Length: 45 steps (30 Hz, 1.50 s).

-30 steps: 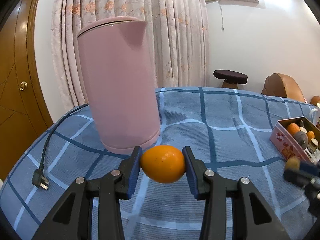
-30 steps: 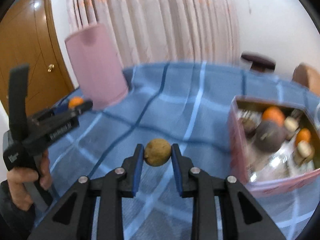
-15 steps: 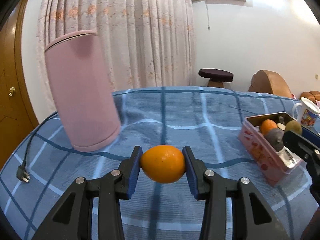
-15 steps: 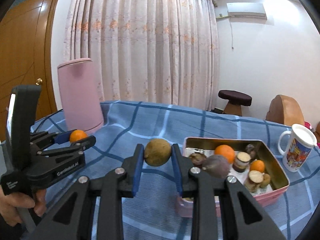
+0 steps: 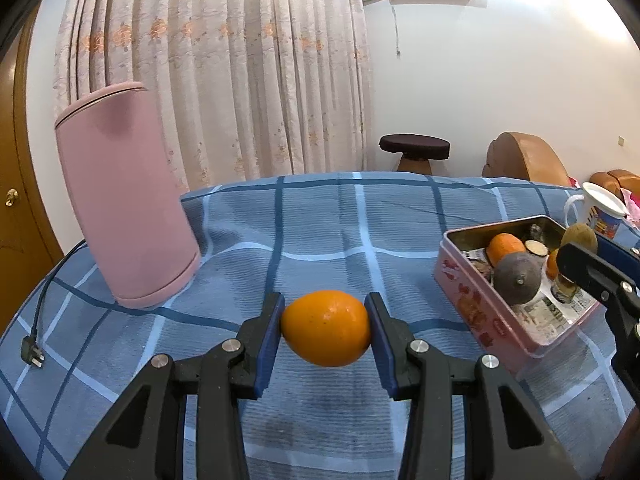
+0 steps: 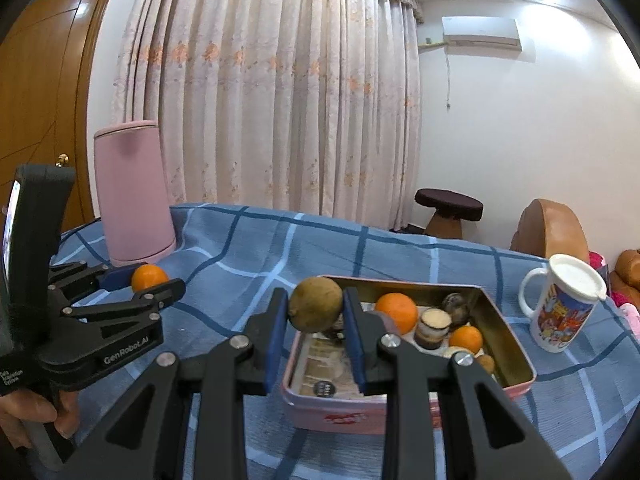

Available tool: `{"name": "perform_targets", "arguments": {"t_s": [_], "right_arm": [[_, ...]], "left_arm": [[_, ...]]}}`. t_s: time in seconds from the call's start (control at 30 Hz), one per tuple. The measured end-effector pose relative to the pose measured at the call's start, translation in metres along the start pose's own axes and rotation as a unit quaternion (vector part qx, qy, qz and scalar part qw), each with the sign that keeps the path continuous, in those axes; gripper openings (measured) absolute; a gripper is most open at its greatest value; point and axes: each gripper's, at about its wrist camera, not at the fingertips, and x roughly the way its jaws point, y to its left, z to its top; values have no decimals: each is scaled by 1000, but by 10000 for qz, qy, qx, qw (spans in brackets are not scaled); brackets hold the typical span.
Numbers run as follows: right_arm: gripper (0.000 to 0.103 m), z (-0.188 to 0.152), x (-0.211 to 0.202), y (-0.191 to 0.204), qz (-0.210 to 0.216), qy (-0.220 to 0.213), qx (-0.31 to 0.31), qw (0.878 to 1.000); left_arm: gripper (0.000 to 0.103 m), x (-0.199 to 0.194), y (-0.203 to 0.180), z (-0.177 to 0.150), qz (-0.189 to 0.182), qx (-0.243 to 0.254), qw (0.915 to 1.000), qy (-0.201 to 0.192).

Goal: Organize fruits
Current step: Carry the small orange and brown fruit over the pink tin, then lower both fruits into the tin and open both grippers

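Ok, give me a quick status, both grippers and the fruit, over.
Left gripper shut on orange, above the tablecloth. Right gripper shut on brown fruit, over near end of pink tin. Tin already crowded; nothing blocking the way.

Each view is taken from just behind a pair of black fingers, angled slightly down over a blue checked tablecloth (image 5: 360,220) toward the curtain (image 6: 280,100). The left view is set close beside the pink jug (image 5: 124,200); the right view is held just above the pink tin (image 6: 516,356). Jug, tin, curtain, stool (image 5: 414,146) and mug (image 6: 568,304) are shared by both
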Motion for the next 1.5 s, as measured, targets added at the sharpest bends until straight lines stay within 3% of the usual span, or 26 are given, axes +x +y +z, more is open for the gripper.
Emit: {"name": "perform_targets", "arguments": {"t_s": [0.83,1.23,1.5], "right_arm": [[31,-2,-23,-124,-894,-119,1005,9908],[31,-5,-25,-157,-1074,-65,1128,9878],[31,-9,-13,-158,-842,153,1187,9892]], "left_arm": [[44,-5,-80,9,-626,338,9974,-122],[44,3,-138,20,-1079,583,9924,-74],[44,15,-168,20,-1258,735,9893,112]]}}
